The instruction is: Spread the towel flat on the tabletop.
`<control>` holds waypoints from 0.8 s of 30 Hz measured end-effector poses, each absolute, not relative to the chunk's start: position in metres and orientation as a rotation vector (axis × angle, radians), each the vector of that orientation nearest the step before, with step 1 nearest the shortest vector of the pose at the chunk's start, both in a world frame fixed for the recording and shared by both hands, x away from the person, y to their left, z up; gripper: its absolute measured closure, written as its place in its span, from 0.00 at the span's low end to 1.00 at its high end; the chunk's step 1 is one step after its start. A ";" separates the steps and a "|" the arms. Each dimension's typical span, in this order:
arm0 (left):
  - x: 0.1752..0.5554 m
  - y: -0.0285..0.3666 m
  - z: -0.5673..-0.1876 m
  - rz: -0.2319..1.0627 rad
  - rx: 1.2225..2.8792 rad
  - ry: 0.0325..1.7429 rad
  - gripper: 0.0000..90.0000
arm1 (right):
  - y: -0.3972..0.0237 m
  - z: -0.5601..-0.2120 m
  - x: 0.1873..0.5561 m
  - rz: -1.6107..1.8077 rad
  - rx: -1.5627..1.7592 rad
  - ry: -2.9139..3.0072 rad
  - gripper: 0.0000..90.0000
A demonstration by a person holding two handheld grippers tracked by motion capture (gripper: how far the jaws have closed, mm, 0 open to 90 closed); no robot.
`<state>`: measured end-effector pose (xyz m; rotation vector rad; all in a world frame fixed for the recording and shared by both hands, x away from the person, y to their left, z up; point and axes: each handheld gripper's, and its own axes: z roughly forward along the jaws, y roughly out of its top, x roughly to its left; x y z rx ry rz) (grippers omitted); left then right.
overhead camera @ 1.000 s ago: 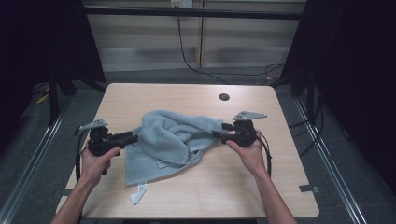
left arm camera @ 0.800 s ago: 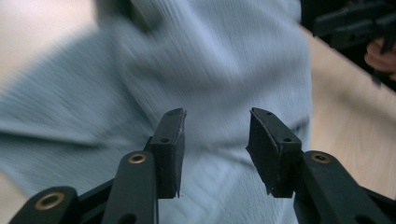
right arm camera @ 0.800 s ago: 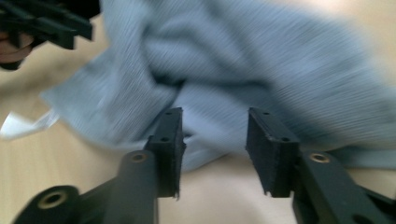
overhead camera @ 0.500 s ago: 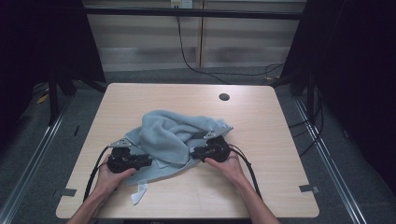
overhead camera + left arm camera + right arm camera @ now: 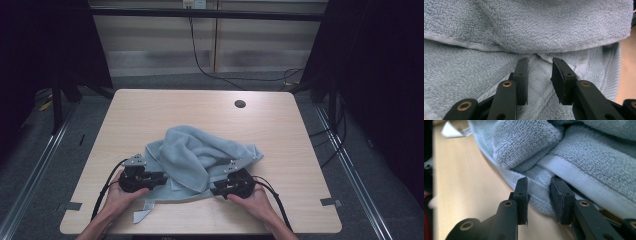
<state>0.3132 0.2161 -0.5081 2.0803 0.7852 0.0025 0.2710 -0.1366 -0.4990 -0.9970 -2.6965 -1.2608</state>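
Left gripper (image 5: 159, 180) clamps the towel (image 5: 200, 160), its jaws having just been closing. Right gripper (image 5: 216, 191) pinches the towel's hem.

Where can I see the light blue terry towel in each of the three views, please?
High view: the crumpled light blue terry towel lies at the table's near middle, between both claws.
Left gripper view: it spreads across the frame.
Right gripper view: it covers the upper right.
Shared landmark: the towel's flat woven hem band, also seen in the left gripper view.
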 end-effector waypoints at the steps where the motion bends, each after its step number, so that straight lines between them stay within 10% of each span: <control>1: 0.308 0.215 -0.506 0.009 2.094 0.767 0.77 | -0.138 -0.498 0.265 -1.259 -0.989 -2.689 0.72; 8: 0.282 0.193 -0.490 -0.061 2.104 0.565 0.82 | -0.169 -0.480 0.257 -1.435 -1.083 -2.643 0.68; 17: 0.287 0.171 -0.503 -0.004 2.191 0.537 0.56 | -0.190 -0.484 0.283 -1.459 -1.211 -2.661 0.49; 24: 0.287 0.171 -0.503 0.073 2.206 0.531 0.85 | -0.200 -0.486 0.283 -1.449 -1.262 -2.664 0.44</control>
